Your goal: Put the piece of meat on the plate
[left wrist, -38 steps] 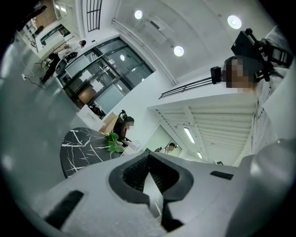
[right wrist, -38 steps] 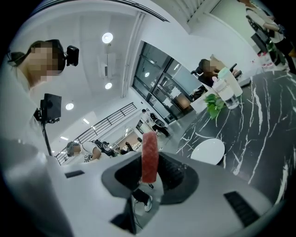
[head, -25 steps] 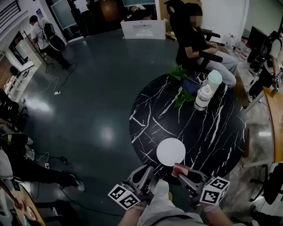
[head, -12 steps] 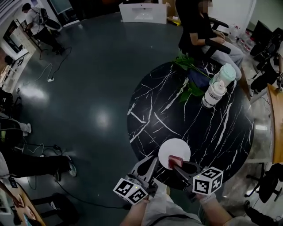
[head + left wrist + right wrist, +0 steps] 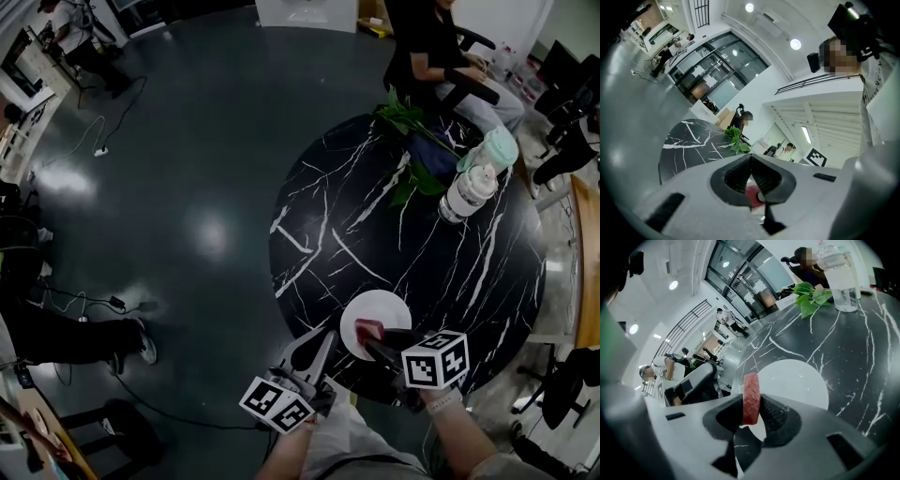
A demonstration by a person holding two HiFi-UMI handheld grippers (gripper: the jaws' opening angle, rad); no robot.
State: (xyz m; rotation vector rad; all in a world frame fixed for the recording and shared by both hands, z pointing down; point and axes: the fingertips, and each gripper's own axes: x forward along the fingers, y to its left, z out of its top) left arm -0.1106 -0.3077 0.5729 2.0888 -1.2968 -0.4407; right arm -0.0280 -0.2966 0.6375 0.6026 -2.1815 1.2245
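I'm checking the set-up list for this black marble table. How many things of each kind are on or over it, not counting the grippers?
Plate: 1
Piece of meat, gripped by the right gripper over the plate: 1
Clear bottle: 1
Mint-topped container: 1
Leafy green plant: 1
Blue item by the leaves, kind unclear: 1
Total: 6

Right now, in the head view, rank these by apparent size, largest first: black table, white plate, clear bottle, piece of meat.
1. black table
2. white plate
3. clear bottle (farther off, so looks smaller)
4. piece of meat
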